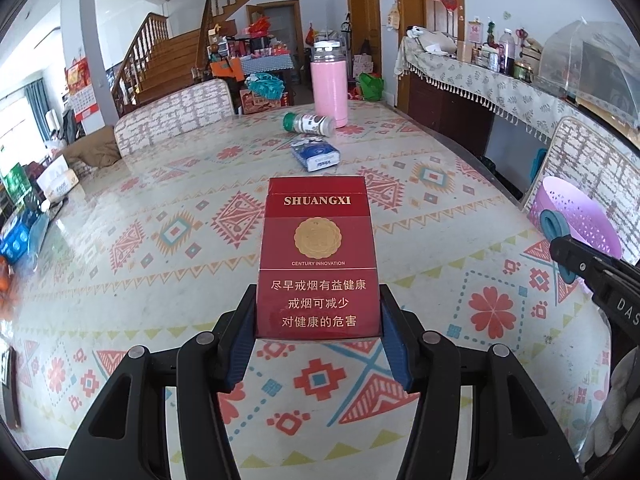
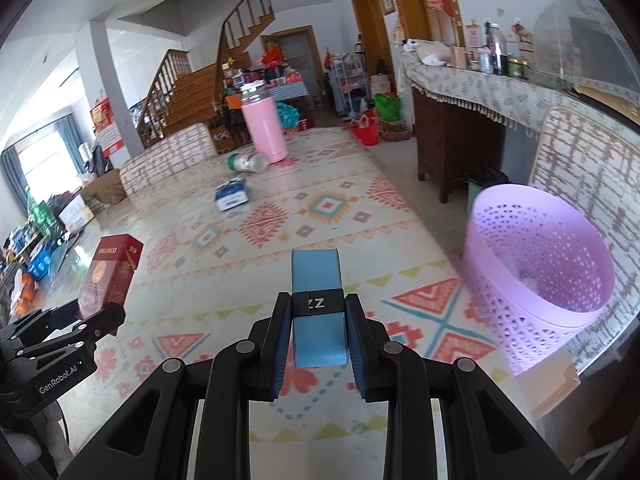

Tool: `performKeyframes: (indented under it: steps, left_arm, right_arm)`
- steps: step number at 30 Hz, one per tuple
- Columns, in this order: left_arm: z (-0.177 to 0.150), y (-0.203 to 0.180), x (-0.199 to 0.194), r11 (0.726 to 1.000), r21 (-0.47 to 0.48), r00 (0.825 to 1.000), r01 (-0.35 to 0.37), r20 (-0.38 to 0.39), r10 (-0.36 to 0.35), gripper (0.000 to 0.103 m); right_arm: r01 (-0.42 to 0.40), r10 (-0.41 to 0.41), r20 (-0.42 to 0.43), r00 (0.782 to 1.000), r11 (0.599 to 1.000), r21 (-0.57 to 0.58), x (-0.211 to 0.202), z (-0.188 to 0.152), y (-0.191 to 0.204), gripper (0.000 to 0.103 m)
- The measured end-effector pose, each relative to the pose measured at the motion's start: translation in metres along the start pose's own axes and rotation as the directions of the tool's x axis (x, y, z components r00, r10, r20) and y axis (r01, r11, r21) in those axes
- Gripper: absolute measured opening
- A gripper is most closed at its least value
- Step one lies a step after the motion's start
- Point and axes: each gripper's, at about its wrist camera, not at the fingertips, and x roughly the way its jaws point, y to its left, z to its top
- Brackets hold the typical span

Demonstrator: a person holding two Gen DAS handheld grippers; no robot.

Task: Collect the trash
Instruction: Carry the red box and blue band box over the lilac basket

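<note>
Patterned bench [image 1: 160,208] carries a lilac basket [image 2: 536,256] at its right edge. Your left gripper [image 1: 318,320] clamps the red pack [image 1: 318,256]; your right gripper [image 2: 316,320] clamps a blue block [image 2: 316,280] just left of the basket. Release early and either could bounce off the rim.

Between both claws and the far end, the patterned surface [image 1: 160,208] lies bare and passable. Farther off stand a tall pink tumbler [image 1: 329,88], a toppled green-capped bottle [image 1: 309,124] and a blue packet [image 1: 316,155], clustered near one another. The perforated lilac plastic basket [image 2: 536,256] blocks the right edge.
</note>
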Motion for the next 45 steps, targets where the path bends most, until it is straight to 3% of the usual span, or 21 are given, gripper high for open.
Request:
performKeyframes:
  steps: [21, 45]
  left_arm:
    - [0.026, -0.078, 0.011, 0.987, 0.154, 0.998, 0.054, 0.012, -0.056, 0.055]
    - [0.055, -0.168, 0.031, 0.946, 0.285, 0.987, 0.154, -0.013, -0.157, 0.055]
  right_arm:
    - [0.08, -0.084, 0.04, 0.996, 0.993, 0.089, -0.016, 0.01, -0.081, 0.028]
    - [0.178, -0.188, 0.059, 0.98, 0.974, 0.143, -0.034, 0.027, -0.164, 0.028]
